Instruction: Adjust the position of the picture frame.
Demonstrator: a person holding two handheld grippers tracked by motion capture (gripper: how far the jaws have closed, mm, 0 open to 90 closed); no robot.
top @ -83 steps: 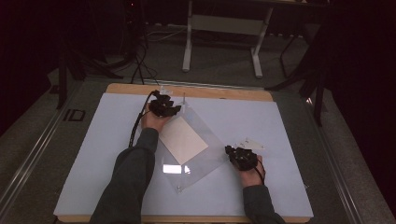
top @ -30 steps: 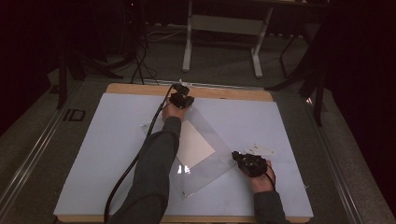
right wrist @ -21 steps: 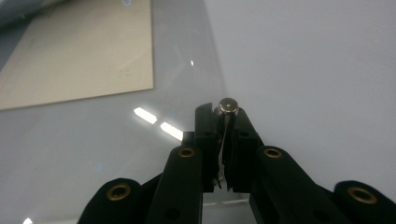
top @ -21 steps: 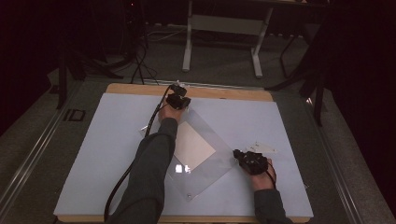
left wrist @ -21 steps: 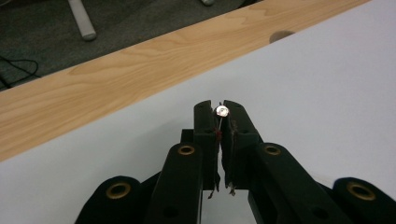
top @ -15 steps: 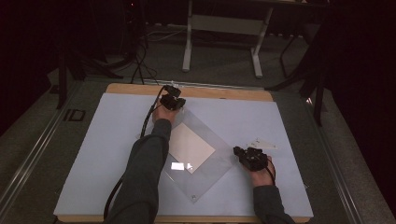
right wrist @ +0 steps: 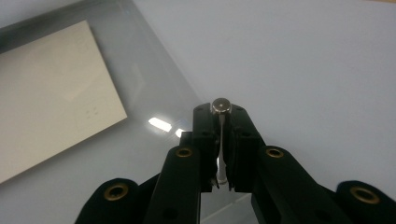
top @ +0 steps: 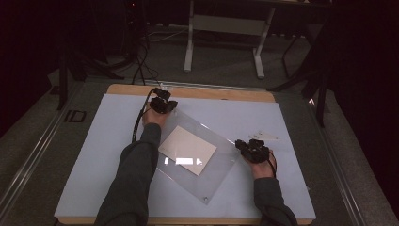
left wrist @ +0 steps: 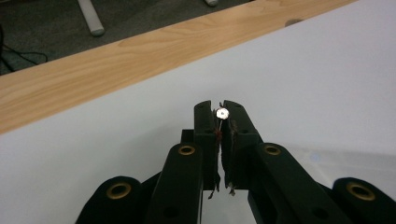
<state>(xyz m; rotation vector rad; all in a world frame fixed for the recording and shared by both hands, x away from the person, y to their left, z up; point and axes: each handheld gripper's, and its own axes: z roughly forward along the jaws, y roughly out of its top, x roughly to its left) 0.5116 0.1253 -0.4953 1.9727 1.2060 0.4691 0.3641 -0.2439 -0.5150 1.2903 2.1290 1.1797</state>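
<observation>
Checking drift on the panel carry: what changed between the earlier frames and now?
The clear panel with its paper card swung: its far corner, pinched in the left claw, first went right, then came back left. The right claw moved only a little with its corner. Both claws stayed clamped on the small metal studs at those corners; nothing was released. The white mat has not shifted.

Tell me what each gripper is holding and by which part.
Both hold the clear acrylic sheet by its corner studs: the left gripper is shut on the far corner's stud, the right gripper on the right corner's stud.
</observation>
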